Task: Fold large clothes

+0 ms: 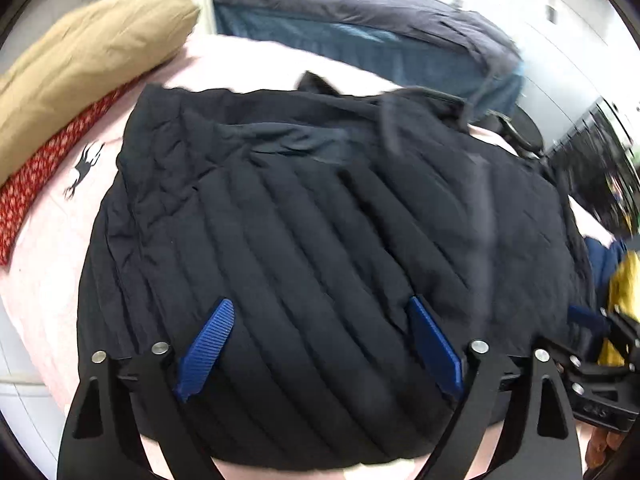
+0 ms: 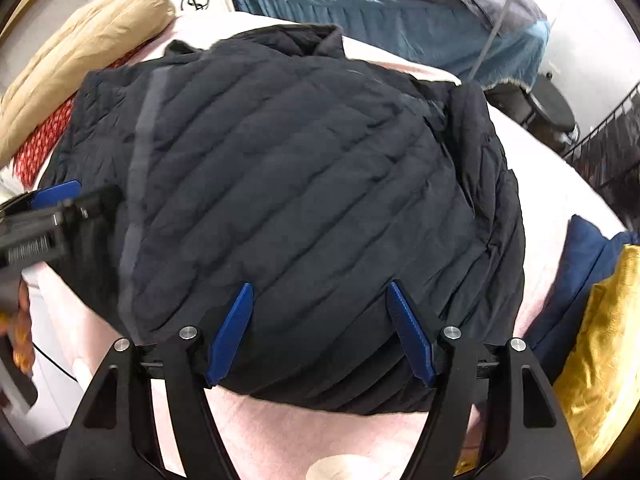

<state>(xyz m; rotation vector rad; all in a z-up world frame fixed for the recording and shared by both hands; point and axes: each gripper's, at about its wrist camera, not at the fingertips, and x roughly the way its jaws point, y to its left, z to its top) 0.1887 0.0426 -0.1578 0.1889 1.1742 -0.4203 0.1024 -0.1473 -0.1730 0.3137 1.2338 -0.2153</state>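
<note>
Black quilted jacket point(image 1: 320, 248) filling frame centre: soft, puffy, likely slippery; best pinched at hem. Left gripper point(image 1: 320, 344) and right gripper point(image 2: 320, 328) agape, empty.

Round monogram logo resembling "SL" on white panel point(image 2: 195, 0), small illegible print on left gripper point(image 2: 56, 196)

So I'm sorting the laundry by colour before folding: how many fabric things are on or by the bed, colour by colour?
Black: 1, quilted jacket
Tan: 1, pillow
Red patterned: 1, cloth
Pink: 1, bedsheet
Dark blue: 1, cloth
Yellow: 1, cloth
Total: 6
</note>
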